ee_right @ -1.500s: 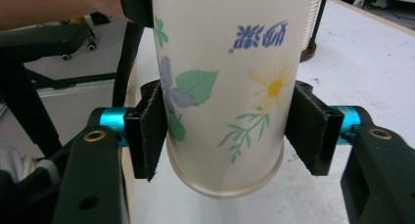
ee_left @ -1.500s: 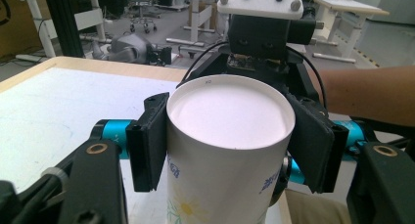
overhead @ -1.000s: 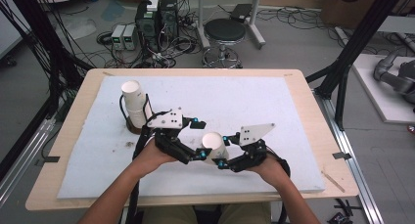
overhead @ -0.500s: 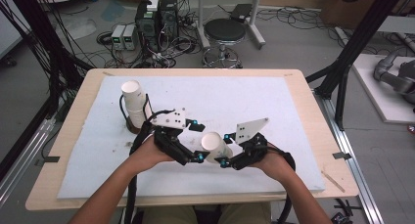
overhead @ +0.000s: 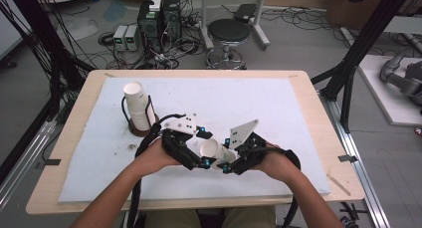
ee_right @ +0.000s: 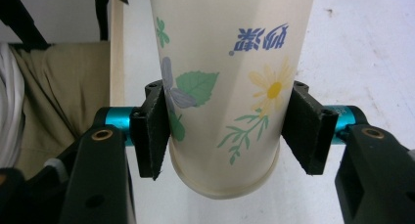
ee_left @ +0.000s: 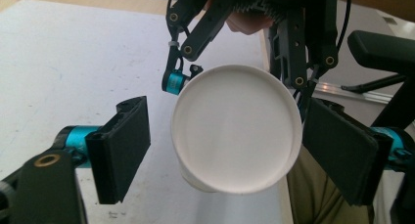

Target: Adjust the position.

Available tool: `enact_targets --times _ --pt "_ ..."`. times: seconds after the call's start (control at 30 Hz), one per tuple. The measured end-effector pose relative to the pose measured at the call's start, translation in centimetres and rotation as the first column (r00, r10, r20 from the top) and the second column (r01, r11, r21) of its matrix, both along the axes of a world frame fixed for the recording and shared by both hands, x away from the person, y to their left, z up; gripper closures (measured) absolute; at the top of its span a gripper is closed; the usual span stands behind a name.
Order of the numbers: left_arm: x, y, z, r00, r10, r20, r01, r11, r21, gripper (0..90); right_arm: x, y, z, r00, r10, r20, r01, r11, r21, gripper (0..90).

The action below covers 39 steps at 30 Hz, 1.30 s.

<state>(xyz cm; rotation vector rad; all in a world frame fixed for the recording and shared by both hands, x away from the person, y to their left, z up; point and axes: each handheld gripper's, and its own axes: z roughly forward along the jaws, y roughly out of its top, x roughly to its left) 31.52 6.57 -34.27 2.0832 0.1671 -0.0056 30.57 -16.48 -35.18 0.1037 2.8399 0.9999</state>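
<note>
Right claw (ee_right: pixel 224 131) clamped, left claw (ee_left: pixel 235 153) spread wide

Paper cup held between two claws over the near middle of the desk.

The cup (overhead: pixel 214 151) lies tipped between the left claw (overhead: pixel 195 149) and the right claw (overhead: pixel 234 161), above the mat (overhead: pixel 278 108) covering the desk (overhead: pixel 318 113). A stack of cups (overhead: pixel 138 107) stands upright to the left and behind, near the mat's left edge. A stool (overhead: pixel 228 34) sits on the floor beyond the desk.
</note>
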Motion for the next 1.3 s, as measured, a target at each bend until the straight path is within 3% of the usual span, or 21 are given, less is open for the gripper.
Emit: enact_targets --times 0.27,0.53,0.73,0.87,0.97,1.13,1.23,1.3 --pt "0.2 -0.4 -0.5 0.9997 -0.009 -0.025 0.009 0.9994 0.033 24.6 -0.1 0.7 -0.3 1.0000 0.008 0.003 -0.008 0.996 -0.088 40.2" --pt "0.1 -0.8 -0.9 0.9991 -0.042 -0.012 0.042 0.9970 0.065 35.8 0.1 0.9 -0.5 0.9996 0.024 -0.015 -0.026 0.992 -0.127 40.2" --pt "0.0 -0.9 -1.0 0.9988 -0.048 -0.001 0.048 0.9950 0.087 37.1 0.2 1.0 -0.6 0.9993 0.032 -0.020 -0.034 0.990 -0.134 40.7" --pt "-0.1 -0.8 -1.1 0.9991 -0.042 0.000 0.042 0.9960 0.079 37.6 0.2 1.1 -0.7 0.9989 0.043 -0.016 -0.045 0.989 -0.141 38.8" --pt "-0.1 -0.4 -1.1 0.9998 -0.018 0.009 0.018 0.9982 0.058 37.6 0.2 0.8 -0.6 0.9996 0.026 -0.012 -0.027 0.993 -0.111 30.1" --pt "0.2 0.7 -1.1 0.9999 0.010 -0.007 -0.010 1.0000 0.000 37.6 0.4 -0.5 -0.1 0.9987 -0.045 -0.025 0.046 0.999 0.003 22.1" --pt "0.2 1.5 -1.2 0.9996 0.027 -0.007 -0.028 0.9990 -0.035 37.6 0.4 -1.5 0.2 0.9980 -0.052 -0.036 0.055 0.994 0.091 22.3" --pt "0.3 1.8 -1.2 0.9993 0.037 -0.010 -0.037 0.9974 -0.062 37.5 0.4 -2.4 0.3 0.9961 -0.069 -0.055 0.077 0.985 0.156 22.2"
